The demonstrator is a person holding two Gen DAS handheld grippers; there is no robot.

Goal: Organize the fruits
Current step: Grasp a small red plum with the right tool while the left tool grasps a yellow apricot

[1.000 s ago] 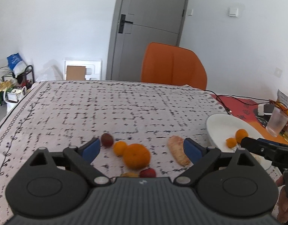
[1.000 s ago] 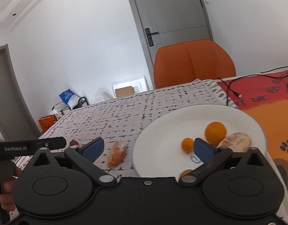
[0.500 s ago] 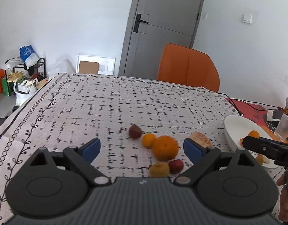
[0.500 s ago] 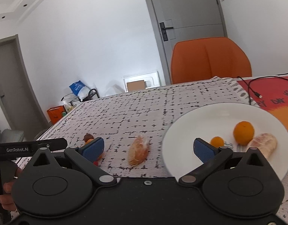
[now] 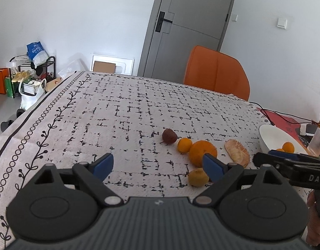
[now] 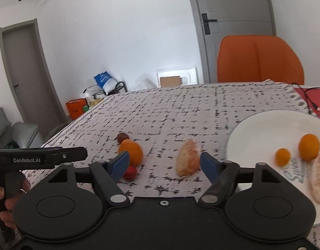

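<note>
On the left, "GenRobot.AI" is printed in white on the black body of the left tool (image 5: 158, 164), which is held over a tabletop (image 5: 122, 112) draped in a white cloth with black dashes and a vine border; its blue-padded jaws stand wide, closing slightly, with nothing gripped. Loose fruit is clustered ahead: a dark round fruit (image 5: 169, 136), a small mandarin (image 5: 184, 145), a large orange (image 5: 202, 153), a yellowish fruit (image 5: 198, 177) and a red one (image 6: 130, 173). A peeled citrus segment (image 6: 188, 157) is framed between the closing jaws of the right tool (image 6: 164, 166), untouched. On the right, a white plate (image 6: 264, 123) lettered "Sweet" carries two oranges and another peeled piece.
</note>
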